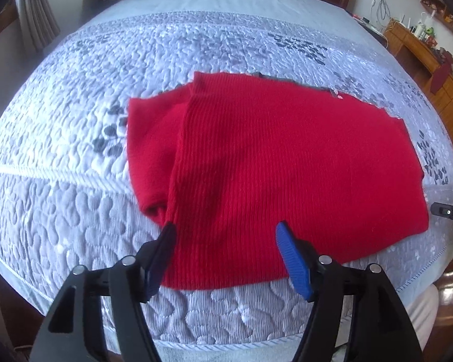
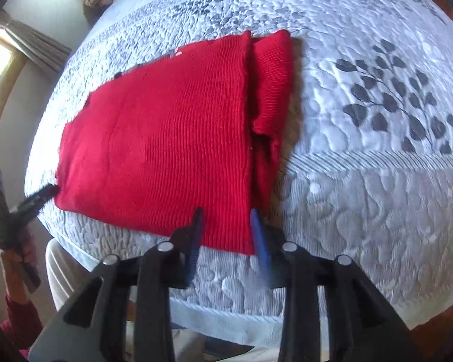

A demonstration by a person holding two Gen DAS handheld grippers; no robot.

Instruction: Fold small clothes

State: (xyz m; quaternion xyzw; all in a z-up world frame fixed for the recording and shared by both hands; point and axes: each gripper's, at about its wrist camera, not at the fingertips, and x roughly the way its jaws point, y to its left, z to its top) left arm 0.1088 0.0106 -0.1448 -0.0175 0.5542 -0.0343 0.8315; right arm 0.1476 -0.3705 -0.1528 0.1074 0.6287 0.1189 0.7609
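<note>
Lying folded on quilt (image 1: pixel 75 150), red sweater (image 1: pixel 287 157), both grippers open

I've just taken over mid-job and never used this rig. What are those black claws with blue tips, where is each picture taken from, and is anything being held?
No robot here: a person holds a two-finger gripper in each hand, each with a camera looking along its fingers. One view shows the left gripper, the other the right gripper. A partly folded red knit garment lies flat on a quilted bedspread. Both grippers stand open over its near edge, and neither holds anything.
</note>
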